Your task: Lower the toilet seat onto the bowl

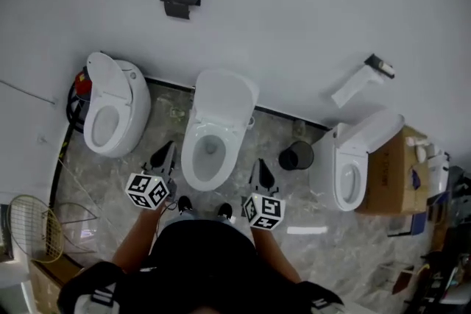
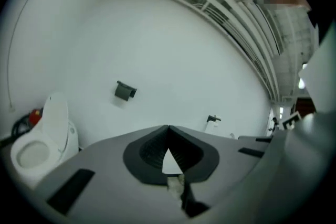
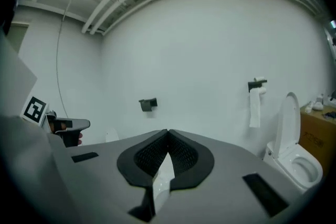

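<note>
Both grippers shut and empty, held before the middle toilet

Nearest, the left gripper (image 1: 168, 151) and right gripper (image 1: 261, 167) have their jaws pressed together on nothing, one at each side of the middle toilet (image 1: 184, 171). Its toilet seat (image 1: 193, 155) rings the open bowl, though this steep view does not show whether it lies flat. Its lid (image 1: 224, 95) stands up against the far wall. A black bin (image 1: 296, 156) sits to the right.

We cannot tell what stands raised on the centre toilet (image 1: 221, 110); dark clutter (image 1: 440, 268) at four o'clock is indistinct.
</note>
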Demonstrator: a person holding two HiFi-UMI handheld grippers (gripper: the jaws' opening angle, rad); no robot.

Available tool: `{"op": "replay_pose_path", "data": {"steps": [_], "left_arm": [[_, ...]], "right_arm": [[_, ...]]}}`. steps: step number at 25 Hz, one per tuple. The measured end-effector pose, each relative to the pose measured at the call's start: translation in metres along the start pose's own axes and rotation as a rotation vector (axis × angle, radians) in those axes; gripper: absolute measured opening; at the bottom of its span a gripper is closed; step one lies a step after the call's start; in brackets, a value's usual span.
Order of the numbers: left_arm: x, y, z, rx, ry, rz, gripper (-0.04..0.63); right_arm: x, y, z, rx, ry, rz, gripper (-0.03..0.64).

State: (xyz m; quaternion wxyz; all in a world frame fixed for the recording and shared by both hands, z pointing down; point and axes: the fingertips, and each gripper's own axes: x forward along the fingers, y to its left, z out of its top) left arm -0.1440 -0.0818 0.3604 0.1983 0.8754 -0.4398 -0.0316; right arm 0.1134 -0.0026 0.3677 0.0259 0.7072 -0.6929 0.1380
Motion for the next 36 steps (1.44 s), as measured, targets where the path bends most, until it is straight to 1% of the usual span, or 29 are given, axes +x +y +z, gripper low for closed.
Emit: {"op": "replay_pose_path", "data": {"steps": [2, 4, 7, 11, 13, 17, 23, 27, 32, 36], "left_arm": [[-0.011, -0.018, 0.019, 0.123, -0.026, 0.008, 0.005], [-0.022, -0.033, 0.035, 0.208, -0.064, 0.022, 0.005], [-0.039, -0.055, 0.057, 0.290, -0.116, 0.039, 0.005], [-0.046, -0.076, 0.064, 0.375, -0.147, 0.029, 0.005], [-0.041, -0.082, 0.065, 0.388, -0.149, 0.015, 0.005], [-0.040, -0.087, 0.074, 0.375, -0.145, 0.012, 0.005], [-0.046, -0.084, 0.077, 0.413, -0.154, 0.030, 0.005], [-0.047, -0.085, 0.079, 0.472, -0.165, 0.051, 0.005], [-0.052, -0.089, 0.080, 0.474, -0.166, 0.038, 0.005], [-0.049, -0.095, 0.083, 0.490, -0.189, 0.032, 0.005]], "right_arm": [[-0.021, 0.007, 0.029, -0.030, -0.077, -0.004, 0.020], [-0.039, 0.010, 0.048, -0.066, -0.142, -0.023, 0.020], [-0.061, 0.008, 0.064, -0.072, -0.222, -0.058, 0.020], [-0.063, 0.003, 0.069, -0.082, -0.242, -0.051, 0.020], [-0.057, 0.001, 0.070, -0.084, -0.245, -0.046, 0.020], [-0.055, 0.012, 0.082, -0.115, -0.258, -0.026, 0.020], [-0.057, 0.023, 0.077, -0.116, -0.254, -0.014, 0.020], [-0.058, 0.020, 0.079, -0.130, -0.267, -0.023, 0.020], [-0.066, 0.017, 0.079, -0.141, -0.268, -0.033, 0.019], [-0.066, 0.011, 0.086, -0.156, -0.274, -0.045, 0.020]]}}
